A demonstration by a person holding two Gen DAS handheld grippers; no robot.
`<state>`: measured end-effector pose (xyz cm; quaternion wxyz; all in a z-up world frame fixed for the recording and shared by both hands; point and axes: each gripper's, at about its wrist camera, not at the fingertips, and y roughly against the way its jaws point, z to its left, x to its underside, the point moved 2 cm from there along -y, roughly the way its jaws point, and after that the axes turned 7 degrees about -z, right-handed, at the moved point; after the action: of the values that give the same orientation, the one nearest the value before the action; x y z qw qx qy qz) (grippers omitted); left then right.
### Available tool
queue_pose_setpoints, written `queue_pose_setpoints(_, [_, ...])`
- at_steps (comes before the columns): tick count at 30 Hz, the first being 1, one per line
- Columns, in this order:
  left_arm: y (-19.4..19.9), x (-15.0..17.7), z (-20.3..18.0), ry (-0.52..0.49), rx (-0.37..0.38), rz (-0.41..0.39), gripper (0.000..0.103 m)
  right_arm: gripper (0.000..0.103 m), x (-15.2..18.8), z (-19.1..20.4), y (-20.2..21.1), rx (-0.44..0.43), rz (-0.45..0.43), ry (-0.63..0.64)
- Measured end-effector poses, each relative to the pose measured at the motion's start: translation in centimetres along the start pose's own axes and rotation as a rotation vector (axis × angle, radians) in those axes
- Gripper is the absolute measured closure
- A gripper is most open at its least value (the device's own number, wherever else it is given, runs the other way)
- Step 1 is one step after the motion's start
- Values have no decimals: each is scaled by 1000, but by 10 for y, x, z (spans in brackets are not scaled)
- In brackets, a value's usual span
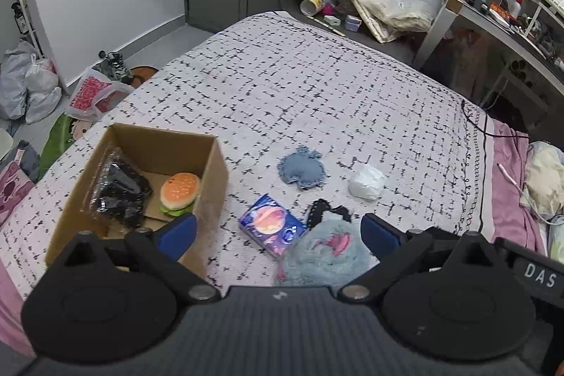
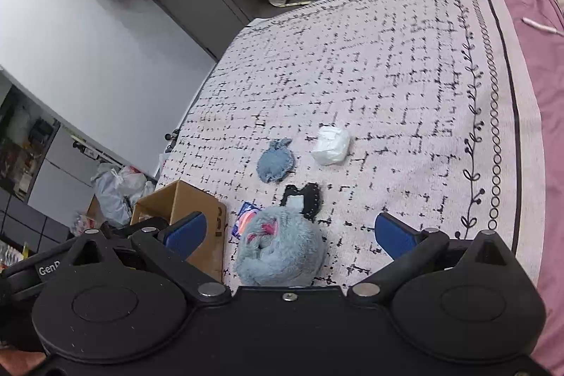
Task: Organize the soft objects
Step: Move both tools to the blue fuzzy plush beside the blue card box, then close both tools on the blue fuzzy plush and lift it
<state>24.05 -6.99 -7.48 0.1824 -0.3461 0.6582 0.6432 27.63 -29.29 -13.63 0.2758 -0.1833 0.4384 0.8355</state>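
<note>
Both our grippers (left gripper (image 1: 278, 231), right gripper (image 2: 289, 231)) spread, empty, above fluffy blue plush (image 2: 278, 245); cardboard box (image 1: 208, 178) left already holds burger toy (image 1: 179, 190).

L gripper (image 1: 278, 233) is wide open, blue pads (image 1: 178, 231) far apart, nothing btwn them. R gripper (image 2: 289, 236) is wide open too, pads (image 2: 393, 236) apart. Both point fwd and down.

Plush toy (image 2: 278, 245) fluffy – box (image 1: 208, 171) matt cardboard – bedspread (image 1: 317, 87) woven.
</note>
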Motion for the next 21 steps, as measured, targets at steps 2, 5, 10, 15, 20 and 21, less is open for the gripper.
queue_pose_setpoints(2, [-3,1,-2,7,4,5,5,0,0,-3,-2,-4,3,-16])
queue_pose_setpoints(5, [-10,4,-4,16,19,16,13,0,2,-8,-6,-21,15,-44])
queue_pose_setpoints(10, [-25,8,-3,57,24,62,41,7,4,-22,-18,-8,42,-105])
queue_pose_setpoints(15, [-38,14,-5,65,35,89,48,22,11,-24,-30,-7,74,-121])
queue_pose_setpoints(20, [-53,25,-5,99,67,137,60,44,19,-26,-43,-11,114,-170])
queue_pose_setpoints(21, [-56,27,-5,106,70,148,61,46,20,-28,-45,-6,120,-182])
